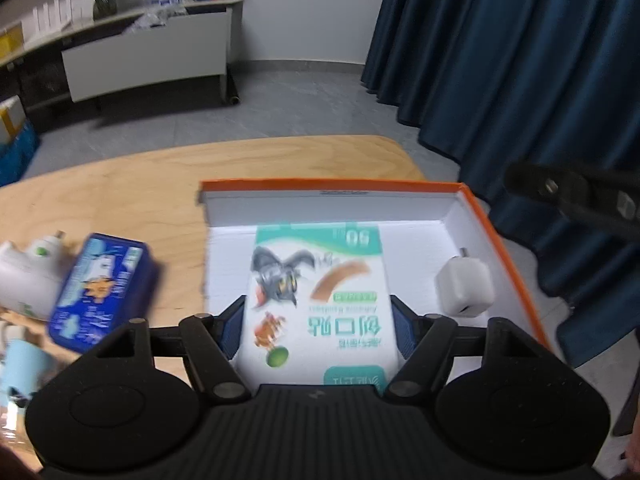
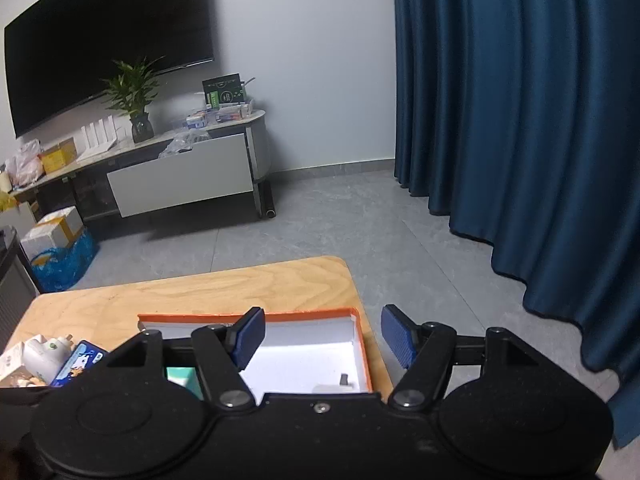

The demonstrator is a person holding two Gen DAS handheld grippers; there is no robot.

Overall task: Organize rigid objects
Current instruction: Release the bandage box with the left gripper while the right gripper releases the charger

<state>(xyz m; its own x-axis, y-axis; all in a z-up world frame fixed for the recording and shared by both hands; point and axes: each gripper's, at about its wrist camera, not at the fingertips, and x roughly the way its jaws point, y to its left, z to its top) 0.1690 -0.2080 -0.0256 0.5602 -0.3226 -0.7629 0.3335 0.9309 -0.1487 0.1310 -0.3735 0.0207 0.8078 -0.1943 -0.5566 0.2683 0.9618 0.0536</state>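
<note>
Your left hand-held gripper (image 1: 318, 330) is clamped on the white-and-green bandage box (image 1: 320, 304), one blue pad on each long side. The box sits between the fingers, over the middle of the orange tray (image 1: 504, 232); whether it rests on the tray floor or hangs just above, can't tell. The white charger plug (image 1: 464, 286) lies in the tray, right of the box, apart from it and near the right wall.

Left of the tray on the counter (image 1: 140, 184): blue box (image 1: 102, 290), tilted, with a white adapter (image 1: 28, 276) just beside it on its far-left side. That area is blurred.

Your right hand-held gripper (image 2: 324, 340) is spread wide, nothing between the pads. It hovers above the tray's near right part; its left finger (image 2: 250, 336) is over the tray, the right one past the tray's right wall.
</note>
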